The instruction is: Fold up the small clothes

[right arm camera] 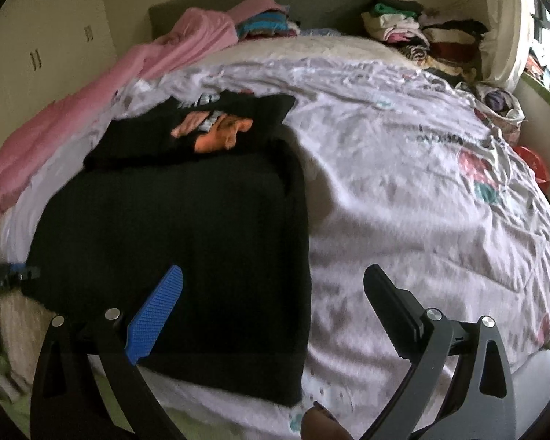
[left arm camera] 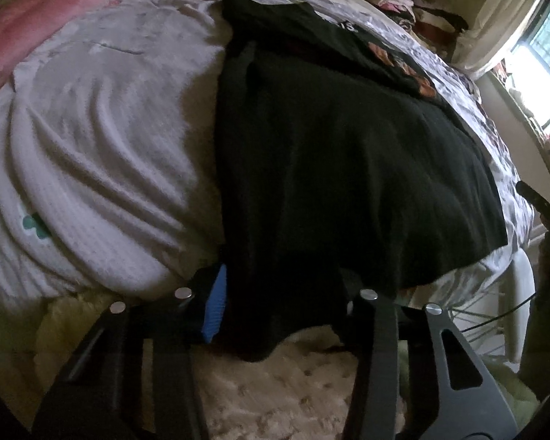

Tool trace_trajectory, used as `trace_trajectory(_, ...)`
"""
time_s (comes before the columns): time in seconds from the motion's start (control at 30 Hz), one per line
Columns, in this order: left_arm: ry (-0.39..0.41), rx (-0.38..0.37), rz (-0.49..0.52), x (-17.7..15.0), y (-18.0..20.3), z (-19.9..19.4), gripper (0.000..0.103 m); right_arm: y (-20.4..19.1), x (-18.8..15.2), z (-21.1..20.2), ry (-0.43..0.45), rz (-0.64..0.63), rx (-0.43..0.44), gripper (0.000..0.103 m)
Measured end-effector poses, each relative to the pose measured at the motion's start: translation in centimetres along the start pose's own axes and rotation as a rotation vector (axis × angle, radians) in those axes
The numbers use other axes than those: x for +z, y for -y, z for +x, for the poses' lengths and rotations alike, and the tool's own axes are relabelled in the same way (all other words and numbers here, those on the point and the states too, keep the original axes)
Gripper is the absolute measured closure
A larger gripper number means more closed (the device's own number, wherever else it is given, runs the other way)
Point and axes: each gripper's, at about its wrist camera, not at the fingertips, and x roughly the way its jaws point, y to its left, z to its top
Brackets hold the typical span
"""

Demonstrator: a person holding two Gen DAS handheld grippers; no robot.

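Left wrist view showed the left tongs narrowed around the black garment's hem at 6 o'clock on the bed, while the right tongs gaped wide, so lifting one-sided would likely skew the fold.

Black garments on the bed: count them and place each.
2. The plain black garment lies at the near bed edge; the printed black T-shirt, folded, lies on its far end. The far piles may hide others.
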Motion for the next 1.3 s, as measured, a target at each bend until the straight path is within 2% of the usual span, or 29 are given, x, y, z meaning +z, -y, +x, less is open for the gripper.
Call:
trace_trajectory(0.13,-0.012,0.005,-0.003,-0.4,-0.1,0.3,0.075,-0.3,-1.4,0.4,-0.064,-0.030,0.037,0.005)
trace_trajectory(0.3,-0.016,0.003,-0.011,-0.5,-0.5,0.4,0.076,-0.3,-3.0,1.2,-0.131,-0.032,0.065,0.008)
trace_trajectory(0.37,-0.019,0.000,-0.013,-0.5,-0.6,0.5,0.076,-0.1,-3.4,1.6,-0.158,-0.028,0.078,0.026)
trace_trajectory(0.43,-0.022,-0.001,-0.017,-0.5,-0.6,0.7,0.076,0.3,-4.0,2.5,-0.195,-0.013,0.076,0.027)
trace_trajectory(0.47,-0.022,-0.002,-0.022,-0.5,-0.7,0.7,0.075,0.5,-4.2,2.8,-0.206,-0.005,0.071,0.034)
trace_trajectory(0.53,-0.023,-0.002,-0.023,-0.5,-0.7,0.8,0.075,0.7,-4.8,3.5,-0.217,-0.001,0.060,0.040)
trace_trajectory(0.6,-0.023,-0.001,-0.023,-0.4,-0.7,0.9,0.075,0.5,-4.9,3.4,-0.212,-0.010,0.071,0.057)
trace_trajectory(0.67,-0.022,-0.002,-0.027,-0.4,-0.7,0.9,0.078,-0.1,-4.7,2.8,-0.201,-0.043,0.081,0.081)
trace_trajectory(0.73,-0.015,0.008,-0.029,-0.4,-0.6,0.7,0.086,-0.3,-4.5,2.4,-0.193,-0.066,0.069,0.090)
trace_trajectory(0.8,0.005,0.004,-0.035,-0.2,-0.8,0.1,0.097,-0.2,-4.2,1.9,-0.178,-0.058,0.075,0.093)
trace_trajectory(0.87,0.031,-0.014,-0.049,0.1,-1.2,-0.7,0.101,0.1,-3.7,1.2,-0.152,-0.045,0.088,0.095)
trace_trajectory(1.03,0.114,-0.048,-0.060,1.1,-1.2,-3.6,0.101,0.4,-1.6,-1.6,-0.038,-0.027,0.152,0.095)
trace_trajectory(1.3,0.214,-0.068,-0.066,3.8,-1.0,-7.1,0.101,0.0,2.3,-4.8,0.164,-0.003,0.152,0.095)
